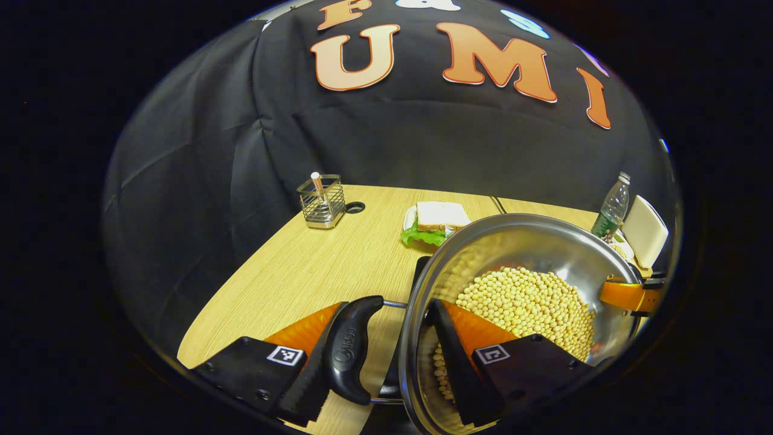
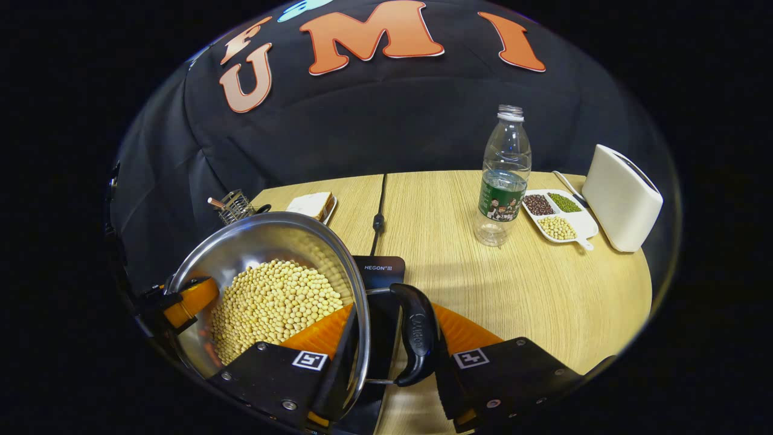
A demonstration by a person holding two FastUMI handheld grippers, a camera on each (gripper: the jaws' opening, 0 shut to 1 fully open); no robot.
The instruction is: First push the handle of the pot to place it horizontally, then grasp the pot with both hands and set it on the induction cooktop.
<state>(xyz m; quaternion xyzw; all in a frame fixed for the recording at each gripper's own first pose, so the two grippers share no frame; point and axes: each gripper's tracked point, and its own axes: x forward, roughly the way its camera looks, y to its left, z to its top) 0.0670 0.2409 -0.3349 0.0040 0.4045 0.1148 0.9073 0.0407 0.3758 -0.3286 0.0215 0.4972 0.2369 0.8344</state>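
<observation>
- The left gripper point(image 1: 386, 368) straddles the pot point(image 1: 519, 241) rim, 1 finger inside by the soybeans point(image 1: 531, 302), 1 outside the side handle point(image 1: 353, 347); whether both press is unclear.
- The right gripper point(image 2: 392, 362) spans the opposite rim and handle point(image 2: 416, 341) likewise.
- The pot sits tilted above the induction cooktop point(image 2: 379, 269) on the table point(image 2: 543, 290).
- Risk: uneven lowering could spill soybeans, or a loose rim grip could slip.
</observation>
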